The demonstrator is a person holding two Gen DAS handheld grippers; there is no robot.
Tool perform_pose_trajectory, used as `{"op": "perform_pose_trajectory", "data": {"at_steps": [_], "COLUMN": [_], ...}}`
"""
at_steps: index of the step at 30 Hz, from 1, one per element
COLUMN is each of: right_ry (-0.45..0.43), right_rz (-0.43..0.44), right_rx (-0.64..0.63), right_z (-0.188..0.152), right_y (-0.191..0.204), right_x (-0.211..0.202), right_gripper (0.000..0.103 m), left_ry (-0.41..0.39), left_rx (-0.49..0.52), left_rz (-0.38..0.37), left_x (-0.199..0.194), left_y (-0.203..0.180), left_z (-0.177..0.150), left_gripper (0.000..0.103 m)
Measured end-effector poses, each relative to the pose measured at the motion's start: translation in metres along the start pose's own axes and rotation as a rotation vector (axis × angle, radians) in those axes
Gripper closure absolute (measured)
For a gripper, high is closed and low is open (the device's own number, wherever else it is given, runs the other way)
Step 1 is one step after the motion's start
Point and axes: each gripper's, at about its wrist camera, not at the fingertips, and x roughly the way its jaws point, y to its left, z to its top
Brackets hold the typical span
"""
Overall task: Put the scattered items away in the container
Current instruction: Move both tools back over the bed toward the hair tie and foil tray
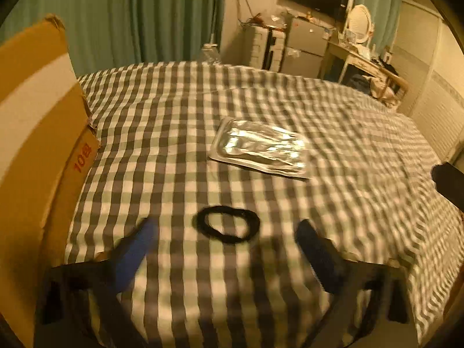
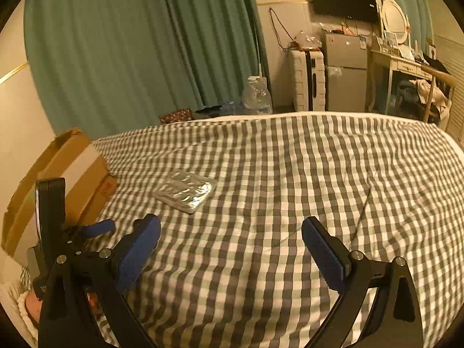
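A black hair tie [image 1: 227, 224] lies on the checked bedspread [image 1: 333, 133], just ahead of my open left gripper [image 1: 227, 232], between its blue fingertips. A silver foil pouch [image 1: 259, 147] lies flat farther on; it also shows in the right wrist view [image 2: 187, 190]. An open cardboard box [image 1: 37, 133] stands at the left edge of the bed, and shows in the right wrist view [image 2: 63, 171]. My right gripper [image 2: 231, 230] is open and empty above the bedspread [image 2: 319, 174]. The left gripper [image 2: 84, 232] shows at its left, by the box.
Green curtains [image 2: 130, 43] hang behind the bed. A plastic water jug [image 2: 256, 94], a white suitcase [image 2: 307, 79], a small fridge [image 2: 345, 69] and a dressing table [image 2: 406, 66] stand beyond the far edge. Part of the right gripper [image 1: 449, 182] shows at the right.
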Motion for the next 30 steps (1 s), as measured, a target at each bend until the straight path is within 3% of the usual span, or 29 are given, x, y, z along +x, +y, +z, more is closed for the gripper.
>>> {"op": "perform_pose_trajectory", "data": {"at_steps": [1, 2, 3, 4, 7, 9, 13, 16, 19, 22, 24, 27, 30], "right_ry": [0.006, 0.016, 0.022, 0.026, 0.033, 0.048, 0.117, 0.152, 0.122, 0.131, 0.183, 0.229, 0.217], "right_rz": [0.002, 0.002, 0.002, 0.005, 0.026, 0.054, 0.084, 0.145, 0.110, 0.154, 0.159, 0.127, 0.118], "right_rx": [0.002, 0.005, 0.006, 0.004, -0.033, -0.076, -0.224, -0.366, -0.458, -0.481, -0.486, -0.486, -0.495], "right_z": [-0.001, 0.000, 0.000, 0.001, 0.007, 0.012, 0.017, 0.018, 0.022, 0.027, 0.027, 0.018, 0.013], "right_y": [0.000, -0.002, -0.001, 0.000, 0.011, 0.022, 0.049, 0.071, 0.082, 0.088, 0.090, 0.091, 0.091], "right_x": [0.005, 0.014, 0.018, 0.024, 0.041, 0.056, 0.094, 0.109, 0.121, 0.136, 0.152, 0.167, 0.163], "right_gripper": [0.005, 0.005, 0.005, 0.005, 0.005, 0.005, 0.005, 0.005, 0.005, 0.005, 0.005, 0.005, 0.009], "left_ry": [0.030, 0.016, -0.003, -0.007, -0.011, -0.014, -0.048, -0.034, -0.033, -0.035, -0.035, -0.034, -0.032], "left_rx": [0.004, 0.021, 0.036, 0.046, 0.020, -0.024, -0.047, -0.091, -0.143, -0.177, -0.183, -0.168, -0.185], "left_rz": [0.025, 0.034, 0.023, 0.007, -0.021, -0.037, 0.047, 0.026, 0.028, 0.035, 0.029, 0.037, 0.029], "left_x": [0.009, 0.010, 0.008, 0.006, 0.003, -0.001, -0.004, -0.003, -0.005, -0.007, -0.007, -0.005, -0.005], "left_y": [0.001, 0.000, -0.001, -0.001, 0.005, 0.016, 0.040, 0.052, 0.067, 0.076, 0.076, 0.074, 0.077], "left_z": [0.002, 0.003, 0.003, 0.003, 0.004, 0.007, 0.012, 0.009, 0.007, 0.004, 0.004, 0.002, 0.000], "left_gripper": [0.050, 0.052, 0.074, 0.085, 0.091, 0.091, 0.091, 0.091, 0.091, 0.091, 0.091, 0.091, 0.091]}}
